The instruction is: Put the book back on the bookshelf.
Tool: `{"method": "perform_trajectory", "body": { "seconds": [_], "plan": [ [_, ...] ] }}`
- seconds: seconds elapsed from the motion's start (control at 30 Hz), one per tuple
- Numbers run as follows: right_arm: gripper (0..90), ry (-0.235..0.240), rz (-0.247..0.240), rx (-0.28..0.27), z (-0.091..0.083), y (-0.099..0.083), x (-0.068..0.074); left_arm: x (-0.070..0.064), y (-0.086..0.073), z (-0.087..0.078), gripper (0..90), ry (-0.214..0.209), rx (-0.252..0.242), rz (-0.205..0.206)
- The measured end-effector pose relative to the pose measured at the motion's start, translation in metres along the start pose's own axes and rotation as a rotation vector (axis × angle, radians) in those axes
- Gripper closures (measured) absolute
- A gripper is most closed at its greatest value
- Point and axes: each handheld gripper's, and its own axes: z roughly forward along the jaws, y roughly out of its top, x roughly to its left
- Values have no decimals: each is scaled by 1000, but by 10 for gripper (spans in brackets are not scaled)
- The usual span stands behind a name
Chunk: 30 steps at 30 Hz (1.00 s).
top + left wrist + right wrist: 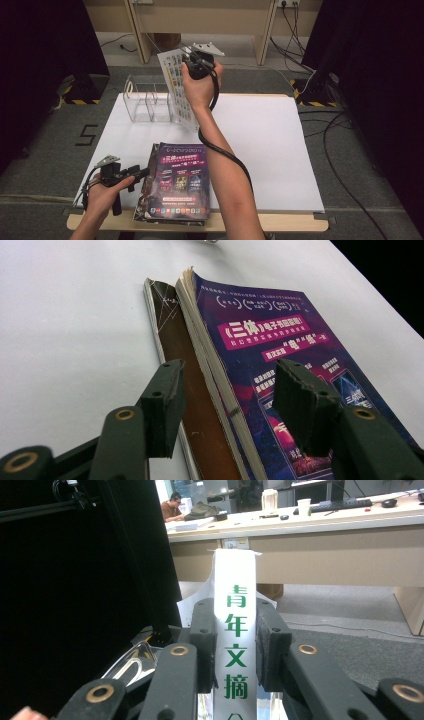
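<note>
My right gripper (196, 60) is raised above the far edge of the white table (270, 145), at about twelve o'clock from the middle of the table, and its jaws pinch the spine of a thin magazine (176, 85). In the right gripper view the white spine with green characters (235, 630) stands upright between my two pads. The magazine hangs just over the clear acrylic rack (147, 102), which stands at eleven o'clock on the table. I judge it light and floppy; held by the spine it stays flat, but the glossy cover could slip, so I would grip near the middle of the spine.

My left gripper (131, 176) rests at seven o'clock, jaws spread, beside the stack of magazines (175, 185). Its view shows the pads straddling the stack's near edge (215, 385) without closing. That stack looks heavier, with loose page edges.
</note>
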Motion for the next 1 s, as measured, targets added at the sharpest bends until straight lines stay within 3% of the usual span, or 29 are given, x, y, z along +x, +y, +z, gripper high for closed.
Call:
{"method": "perform_trajectory", "body": {
  "seconds": [1.0],
  "plan": [
    [741, -25, -3, -9, 26, -1, 0, 3, 0, -2, 452, -3, 1, -9]
  ]
}}
